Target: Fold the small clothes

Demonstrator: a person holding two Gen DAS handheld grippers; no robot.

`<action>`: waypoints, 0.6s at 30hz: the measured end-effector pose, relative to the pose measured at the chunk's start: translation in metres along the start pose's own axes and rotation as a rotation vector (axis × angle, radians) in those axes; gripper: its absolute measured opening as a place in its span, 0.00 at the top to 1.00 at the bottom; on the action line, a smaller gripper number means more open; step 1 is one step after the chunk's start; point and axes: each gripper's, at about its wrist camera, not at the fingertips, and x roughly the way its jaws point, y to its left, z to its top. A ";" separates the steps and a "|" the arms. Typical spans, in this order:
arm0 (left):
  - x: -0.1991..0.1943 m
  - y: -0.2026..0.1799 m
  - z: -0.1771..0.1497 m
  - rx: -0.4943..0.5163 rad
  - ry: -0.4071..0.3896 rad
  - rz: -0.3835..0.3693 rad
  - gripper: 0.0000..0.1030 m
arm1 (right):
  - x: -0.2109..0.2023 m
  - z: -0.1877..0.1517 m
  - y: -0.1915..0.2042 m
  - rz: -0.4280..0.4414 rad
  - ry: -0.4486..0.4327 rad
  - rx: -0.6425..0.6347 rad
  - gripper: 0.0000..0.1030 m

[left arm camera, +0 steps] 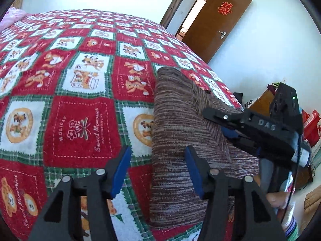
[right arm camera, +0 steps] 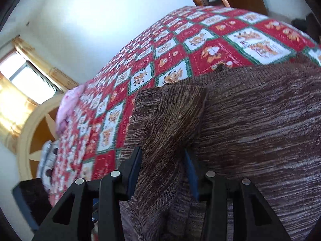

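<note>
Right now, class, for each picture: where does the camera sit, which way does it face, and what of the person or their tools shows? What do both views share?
Left wrist: on the left gripper, looking down across the bed's patchwork blanket towards the door; its jaws stand open, the right gripper and a hand at right.
Right wrist: on the right gripper, facing the window; brown knit garment bunched between its fingers.
Shared: blanket and garment.

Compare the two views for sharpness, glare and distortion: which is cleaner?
Left wrist view is cleaner: blanket print sharp, knit garment crisp, only fisheye bowing. Right wrist view is motion-smeared across the blanket, and the window is blown out with glare.
</note>
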 end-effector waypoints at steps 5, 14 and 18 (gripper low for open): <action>0.003 0.004 -0.003 -0.016 0.002 -0.010 0.36 | 0.004 -0.003 0.003 -0.029 -0.004 -0.035 0.87; 0.005 0.003 -0.007 -0.006 0.005 -0.012 0.36 | -0.026 -0.007 -0.005 0.013 -0.100 0.022 0.72; 0.006 0.006 -0.009 -0.019 -0.010 -0.018 0.33 | -0.033 -0.008 -0.014 -0.012 -0.124 0.034 0.34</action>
